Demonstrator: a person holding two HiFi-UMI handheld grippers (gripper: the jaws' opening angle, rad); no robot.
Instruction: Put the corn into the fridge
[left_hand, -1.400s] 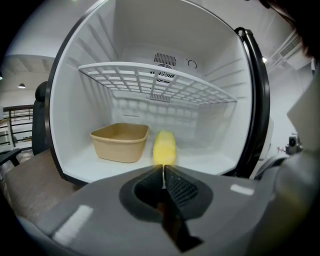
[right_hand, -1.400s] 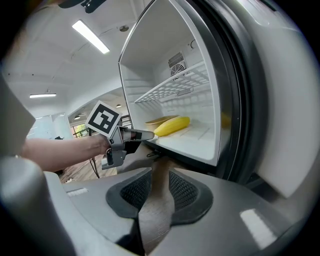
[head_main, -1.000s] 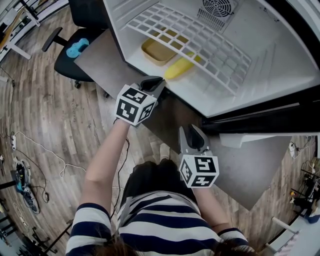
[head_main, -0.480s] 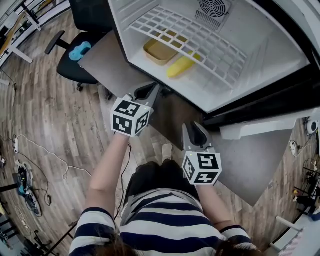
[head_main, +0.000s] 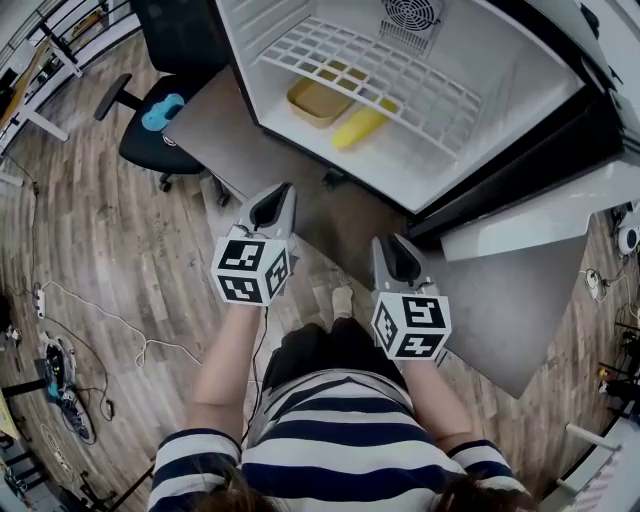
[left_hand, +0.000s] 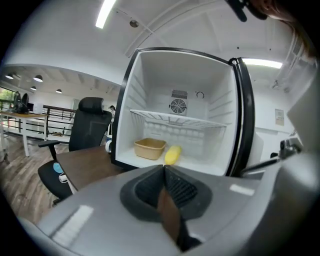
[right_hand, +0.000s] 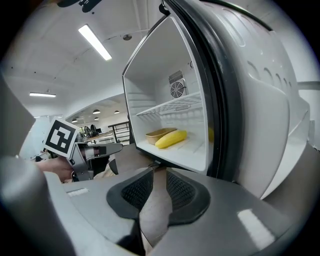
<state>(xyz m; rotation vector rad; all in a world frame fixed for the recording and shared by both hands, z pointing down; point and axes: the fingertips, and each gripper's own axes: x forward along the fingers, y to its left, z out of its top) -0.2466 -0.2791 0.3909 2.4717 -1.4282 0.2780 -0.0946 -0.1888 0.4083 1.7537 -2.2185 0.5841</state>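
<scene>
The yellow corn (head_main: 360, 126) lies on the fridge's white floor (head_main: 400, 165), under the wire shelf (head_main: 370, 70) and beside a tan tray (head_main: 318, 100). Both gripper views show the corn (left_hand: 172, 154) (right_hand: 171, 138) deep inside the open fridge. My left gripper (head_main: 272, 200) hangs outside over the brown table (head_main: 230, 130), its tips touching, nothing held (left_hand: 163, 167). My right gripper (head_main: 392, 250) is also outside, near the door hinge side. Its jaws (right_hand: 160, 171) have just been closing a little, still stand apart, and nothing is between them.
The open fridge door (head_main: 520, 215) stands at the right, close to my right gripper (right_hand: 260, 100). A black office chair (head_main: 160, 110) sits left of the table. Cables (head_main: 90, 310) lie on the wooden floor. The tan tray (left_hand: 149, 148) is left of the corn.
Both grippers have drawn back from the fridge opening toward the person, the left one farther. The corn and tray have not moved.
</scene>
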